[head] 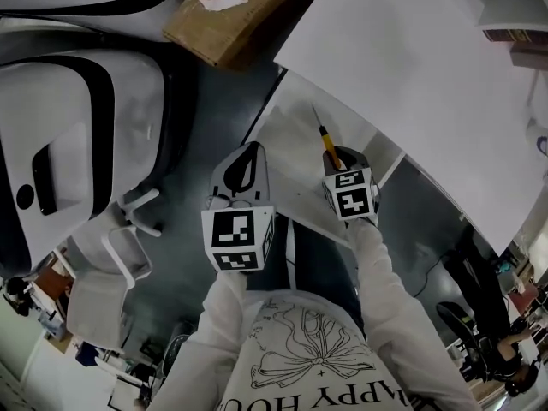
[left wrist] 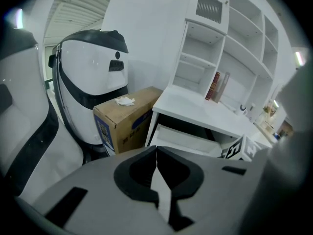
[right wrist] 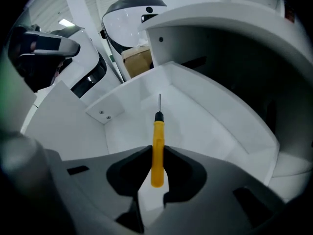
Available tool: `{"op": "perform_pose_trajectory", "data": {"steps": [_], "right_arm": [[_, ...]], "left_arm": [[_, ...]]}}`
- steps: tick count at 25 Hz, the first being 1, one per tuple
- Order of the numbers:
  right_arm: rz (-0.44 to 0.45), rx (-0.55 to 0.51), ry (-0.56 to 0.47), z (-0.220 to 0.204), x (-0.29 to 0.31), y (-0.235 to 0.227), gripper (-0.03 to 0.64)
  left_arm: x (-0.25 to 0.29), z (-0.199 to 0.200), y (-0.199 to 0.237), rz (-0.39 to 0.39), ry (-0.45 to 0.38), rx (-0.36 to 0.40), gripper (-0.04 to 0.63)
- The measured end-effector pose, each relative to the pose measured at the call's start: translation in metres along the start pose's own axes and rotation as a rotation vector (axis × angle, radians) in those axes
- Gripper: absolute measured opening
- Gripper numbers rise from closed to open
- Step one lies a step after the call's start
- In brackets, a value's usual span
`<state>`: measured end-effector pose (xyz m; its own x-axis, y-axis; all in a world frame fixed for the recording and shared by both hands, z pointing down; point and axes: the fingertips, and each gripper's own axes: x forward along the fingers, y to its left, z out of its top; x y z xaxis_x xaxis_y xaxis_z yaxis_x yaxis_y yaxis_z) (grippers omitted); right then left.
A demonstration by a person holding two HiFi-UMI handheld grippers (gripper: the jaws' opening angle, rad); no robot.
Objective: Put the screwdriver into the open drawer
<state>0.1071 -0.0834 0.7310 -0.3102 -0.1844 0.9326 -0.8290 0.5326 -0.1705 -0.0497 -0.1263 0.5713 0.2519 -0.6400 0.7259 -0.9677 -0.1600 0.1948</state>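
A screwdriver with a yellow handle and a thin metal shaft sticks out from my right gripper, whose jaws are shut on the handle. Its tip points down into the open white drawer. In the head view the screwdriver hangs over the drawer just ahead of the right gripper. My left gripper hovers at the drawer's left side. In the left gripper view its jaws touch, with nothing between them, and the drawer lies beyond.
A white desk top runs over the drawer. A cardboard box stands left of the desk, and a white and black pod chair beside it. White shelves rise above the desk. The floor below is dark.
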Motion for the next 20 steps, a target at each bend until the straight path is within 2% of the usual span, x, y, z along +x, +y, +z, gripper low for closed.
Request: {"op": "perform_pose_trajectory", "data": {"steps": [13, 20], "right_arm": [[0.004, 0.024, 0.088, -0.025, 0.038, -0.009, 0.072], [-0.01, 0.053, 0.076, -0.025, 0.043, -0.009, 0.077]], "left_arm": [[0.003, -0.016, 0.001, 0.02, 0.024, -0.022, 0.006], [-0.001, -0.016, 0.008, 0.034, 0.01, -0.031, 0.006]]}}
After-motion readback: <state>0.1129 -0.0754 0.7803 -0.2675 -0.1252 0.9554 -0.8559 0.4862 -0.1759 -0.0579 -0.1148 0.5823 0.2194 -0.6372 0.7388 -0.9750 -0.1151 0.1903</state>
